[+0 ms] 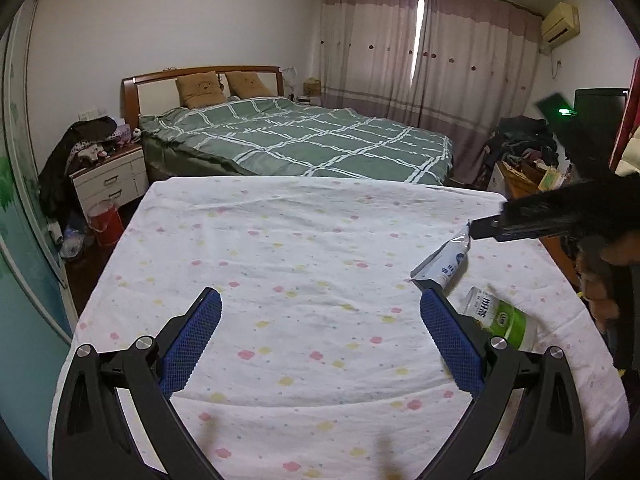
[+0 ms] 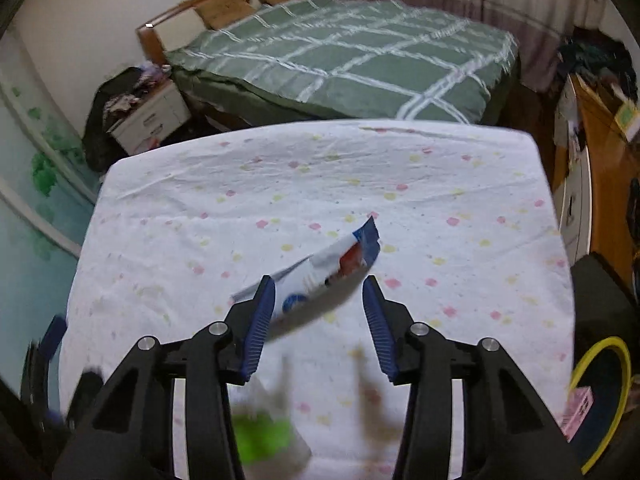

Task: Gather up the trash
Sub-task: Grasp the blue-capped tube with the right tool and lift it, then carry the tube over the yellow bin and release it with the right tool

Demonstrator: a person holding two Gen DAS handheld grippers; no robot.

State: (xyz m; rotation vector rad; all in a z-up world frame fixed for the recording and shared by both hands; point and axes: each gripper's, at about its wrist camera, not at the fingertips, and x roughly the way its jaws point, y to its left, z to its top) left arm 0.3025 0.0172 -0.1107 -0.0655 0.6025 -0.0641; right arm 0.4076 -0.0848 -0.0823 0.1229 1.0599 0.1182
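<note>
My right gripper stands half open around the snack wrapper — light, crinkly, slippery — I'd pinch mid-body; left gripper gapes empty.

bottle, near right on table: dark letters on label, too small to read | packet: blue print, unreadable
</note>
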